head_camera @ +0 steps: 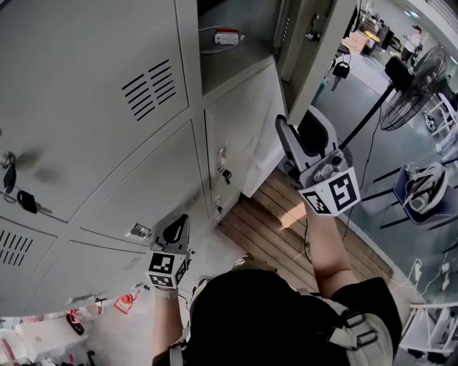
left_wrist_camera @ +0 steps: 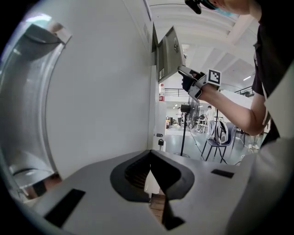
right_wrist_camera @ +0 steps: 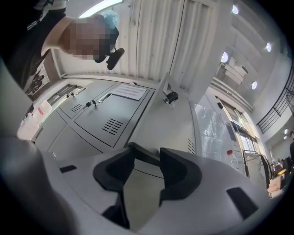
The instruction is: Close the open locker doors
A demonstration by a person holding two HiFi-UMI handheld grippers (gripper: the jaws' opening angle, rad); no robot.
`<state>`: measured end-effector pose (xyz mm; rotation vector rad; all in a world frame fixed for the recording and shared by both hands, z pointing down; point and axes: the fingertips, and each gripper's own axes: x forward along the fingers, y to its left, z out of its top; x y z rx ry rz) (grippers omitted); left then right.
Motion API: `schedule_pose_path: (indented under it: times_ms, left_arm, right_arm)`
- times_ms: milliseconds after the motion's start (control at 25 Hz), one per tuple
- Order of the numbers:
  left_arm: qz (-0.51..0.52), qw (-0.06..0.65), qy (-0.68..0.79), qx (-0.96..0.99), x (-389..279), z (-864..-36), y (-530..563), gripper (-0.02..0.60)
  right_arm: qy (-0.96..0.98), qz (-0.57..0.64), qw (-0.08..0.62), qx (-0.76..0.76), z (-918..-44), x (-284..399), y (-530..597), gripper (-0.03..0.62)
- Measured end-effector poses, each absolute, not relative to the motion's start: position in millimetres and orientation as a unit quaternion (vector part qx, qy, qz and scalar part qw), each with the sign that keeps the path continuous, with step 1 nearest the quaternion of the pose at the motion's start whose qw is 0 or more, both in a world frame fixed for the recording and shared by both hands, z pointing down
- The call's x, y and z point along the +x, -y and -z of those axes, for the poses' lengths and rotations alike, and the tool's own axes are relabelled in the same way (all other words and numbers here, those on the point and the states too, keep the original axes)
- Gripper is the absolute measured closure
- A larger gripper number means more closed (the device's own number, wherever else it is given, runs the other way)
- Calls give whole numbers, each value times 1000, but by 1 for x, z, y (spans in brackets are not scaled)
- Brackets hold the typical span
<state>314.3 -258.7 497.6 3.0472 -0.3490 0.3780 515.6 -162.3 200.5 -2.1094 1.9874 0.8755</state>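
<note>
Open door [head_camera: 316,56] stands swung out at top right of the head view, off the upper compartment [head_camera: 257,21]. A red-and-white item [head_camera: 227,36] lies inside. Right gripper [head_camera: 299,132] is raised just below the door's lower edge; contact not discernible. Its jaws are apart with nothing pinched. Left gripper [head_camera: 176,227] is low, close to the closed lockers [head_camera: 107,143], jaws together and empty. Keys [head_camera: 27,202] hang at a closed door, left.

open door [head_camera: 315,43] R of lockers [head_camera: 93,143] | fan [head_camera: 415,86] far R, behind door | keys [head_camera: 25,200] in L locker lock
</note>
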Motion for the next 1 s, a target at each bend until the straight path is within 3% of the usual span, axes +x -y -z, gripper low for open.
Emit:
schedule_pose_path:
  times_ms: [1000]
  left_arm:
    - [-115,46,253,960,256,-502,280,574]
  right_arm:
    - [-750,-267,92,-598,-194,480,256,425]
